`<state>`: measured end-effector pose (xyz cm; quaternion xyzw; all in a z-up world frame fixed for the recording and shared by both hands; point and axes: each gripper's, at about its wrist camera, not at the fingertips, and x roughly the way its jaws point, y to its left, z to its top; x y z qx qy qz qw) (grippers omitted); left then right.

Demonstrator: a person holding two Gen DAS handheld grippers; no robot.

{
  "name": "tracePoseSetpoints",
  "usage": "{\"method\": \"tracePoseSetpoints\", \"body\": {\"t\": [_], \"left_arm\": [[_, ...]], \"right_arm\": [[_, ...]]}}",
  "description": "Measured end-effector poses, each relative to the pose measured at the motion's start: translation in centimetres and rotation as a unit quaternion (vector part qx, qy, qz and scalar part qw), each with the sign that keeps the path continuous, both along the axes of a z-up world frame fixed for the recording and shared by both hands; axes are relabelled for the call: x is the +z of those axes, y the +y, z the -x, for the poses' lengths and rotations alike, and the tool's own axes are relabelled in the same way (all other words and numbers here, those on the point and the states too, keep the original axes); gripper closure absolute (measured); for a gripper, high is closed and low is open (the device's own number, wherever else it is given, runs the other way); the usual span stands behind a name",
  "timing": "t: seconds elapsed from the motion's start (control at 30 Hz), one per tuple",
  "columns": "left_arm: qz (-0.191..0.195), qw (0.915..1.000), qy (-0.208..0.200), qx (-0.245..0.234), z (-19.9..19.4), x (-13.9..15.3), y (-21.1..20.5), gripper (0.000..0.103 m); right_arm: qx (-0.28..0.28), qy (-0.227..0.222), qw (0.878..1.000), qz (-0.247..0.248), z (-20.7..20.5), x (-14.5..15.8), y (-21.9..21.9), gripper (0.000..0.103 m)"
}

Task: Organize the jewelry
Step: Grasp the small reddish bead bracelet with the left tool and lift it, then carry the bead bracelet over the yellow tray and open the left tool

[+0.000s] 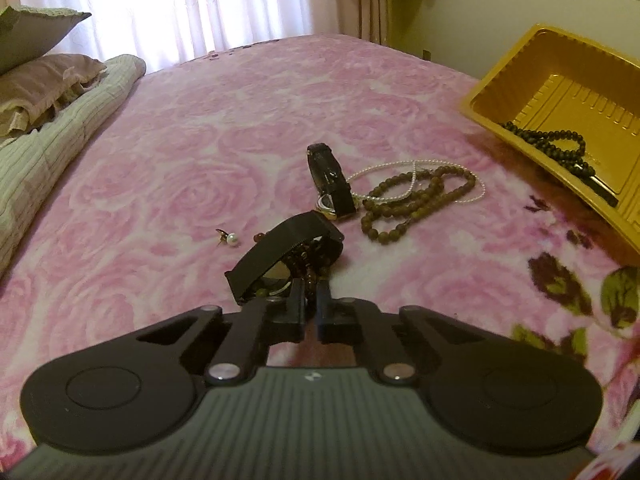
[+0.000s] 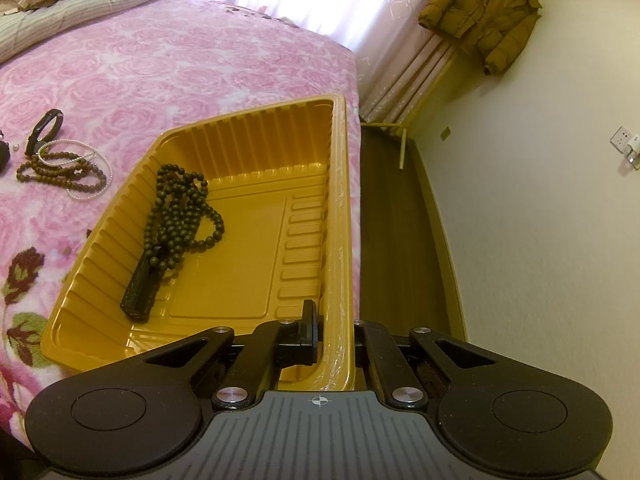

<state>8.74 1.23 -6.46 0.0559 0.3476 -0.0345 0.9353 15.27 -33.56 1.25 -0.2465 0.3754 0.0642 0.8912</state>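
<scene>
My left gripper [image 1: 310,290] is shut on a black-strapped watch [image 1: 280,252] tangled with a reddish bead bracelet, just above the pink bedspread. Beyond it lie a second black watch [image 1: 330,182], a brown bead bracelet [image 1: 416,200], a thin pearl necklace [image 1: 400,168] and a pearl earring [image 1: 230,239]. My right gripper [image 2: 330,320] is shut on the right rim of the yellow tray [image 2: 340,216]. A dark bead necklace [image 2: 180,208] with a black pendant lies inside the tray. The tray also shows in the left wrist view [image 1: 520,68].
A folded striped quilt [image 1: 48,152] and pillows [image 1: 36,32] lie at the left of the bed. The bed edge and dark floor [image 2: 392,240] run right of the tray. A brown jacket [image 2: 480,12] hangs by the curtains.
</scene>
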Motion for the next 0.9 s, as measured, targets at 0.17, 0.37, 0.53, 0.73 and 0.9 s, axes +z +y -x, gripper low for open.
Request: {"method": "tracePoseSetpoints", "body": {"t": [0.17, 0.37, 0.53, 0.73, 0.9], "left_arm": [[0.009, 0.9998, -0.007, -0.013, 1.6, 1.2, -0.5, 0.099], [0.023, 0.999, -0.02, -0.034, 3.1, 3.5, -1.6, 0.099], [0.029, 0.9978, -0.025, -0.054, 3.3, 4.9, -3.2, 0.099], [0.068, 0.9931, -0.03, -0.091, 2.9, 6.5, -5.3, 0.099], [0.082, 0.987, -0.045, -0.131, 1.9, 8.1, -8.2, 0.099]], "right_arm": [[0.0, 0.0, 1.0, 0.0, 0.0, 0.0, 0.0, 0.1], [0.0, 0.0, 1.0, 0.0, 0.0, 0.0, 0.0, 0.1], [0.0, -0.001, 1.0, -0.001, 0.1, 0.0, -0.1, 0.1], [0.0, -0.001, 1.0, -0.001, 0.0, 0.0, -0.1, 0.1], [0.0, -0.003, 1.0, -0.004, 0.1, 0.0, -0.1, 0.1]]}}
